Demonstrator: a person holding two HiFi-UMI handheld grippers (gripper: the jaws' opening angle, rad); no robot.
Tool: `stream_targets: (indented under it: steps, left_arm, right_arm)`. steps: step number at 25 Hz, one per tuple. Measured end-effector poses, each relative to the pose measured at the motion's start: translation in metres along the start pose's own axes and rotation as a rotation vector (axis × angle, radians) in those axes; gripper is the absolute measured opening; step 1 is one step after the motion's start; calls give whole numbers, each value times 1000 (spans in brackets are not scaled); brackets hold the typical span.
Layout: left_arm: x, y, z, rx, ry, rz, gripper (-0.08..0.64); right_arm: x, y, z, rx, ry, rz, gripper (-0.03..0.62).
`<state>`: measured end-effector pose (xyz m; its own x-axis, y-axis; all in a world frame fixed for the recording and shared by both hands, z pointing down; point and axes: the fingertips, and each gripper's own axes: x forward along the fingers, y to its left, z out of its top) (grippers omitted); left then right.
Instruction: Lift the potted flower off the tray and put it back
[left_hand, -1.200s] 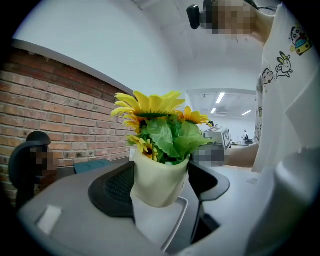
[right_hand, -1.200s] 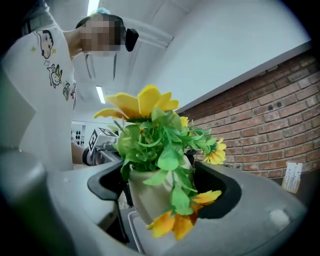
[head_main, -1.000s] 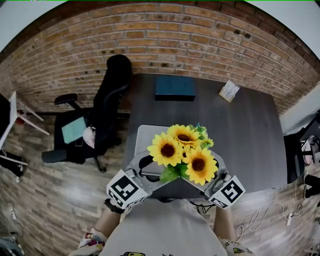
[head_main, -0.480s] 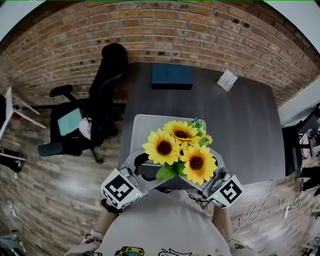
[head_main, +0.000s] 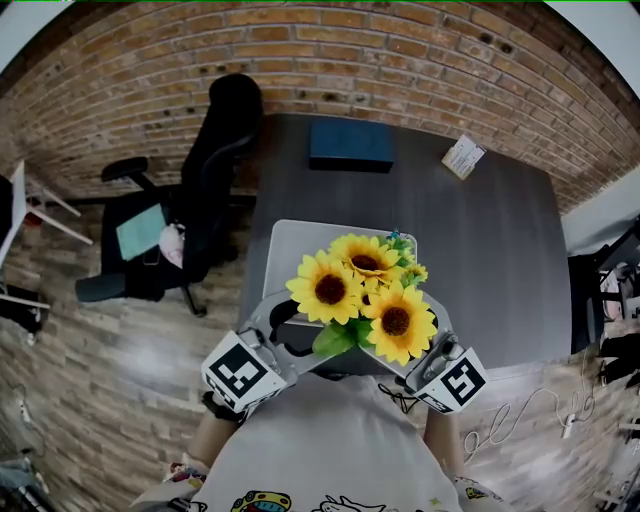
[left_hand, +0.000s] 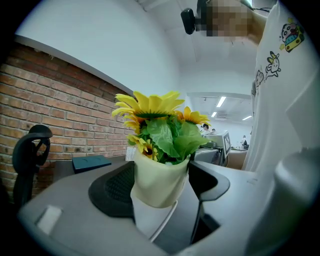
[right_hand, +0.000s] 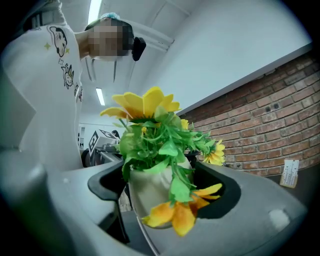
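Nestling between left fingers (left_hand: 107, 190) and right fingers (right_hand: 107, 182), seemingly clamped: potted flower (left_hand: 157, 180).

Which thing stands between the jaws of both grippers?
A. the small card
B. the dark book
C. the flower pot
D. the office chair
C: the flower pot stands between the jaws of the left gripper and of the right gripper, with their pads against its sides. The book and the card lie far back on the table.
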<state>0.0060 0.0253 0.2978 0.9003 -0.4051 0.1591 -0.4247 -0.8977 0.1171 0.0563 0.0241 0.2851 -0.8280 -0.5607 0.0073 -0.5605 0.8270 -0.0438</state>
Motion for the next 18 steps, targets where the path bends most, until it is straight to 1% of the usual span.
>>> stream_targets:
  steps: [9,18]
  left_arm:
    - [0,-1,1,0,-17,0,356]
    - [0,-1,-3,-37,-15,3,357]
  right_arm:
    - [0,0,1,-2,-3,2,412]
    - [-1,1,-1,3,7,-3,411]
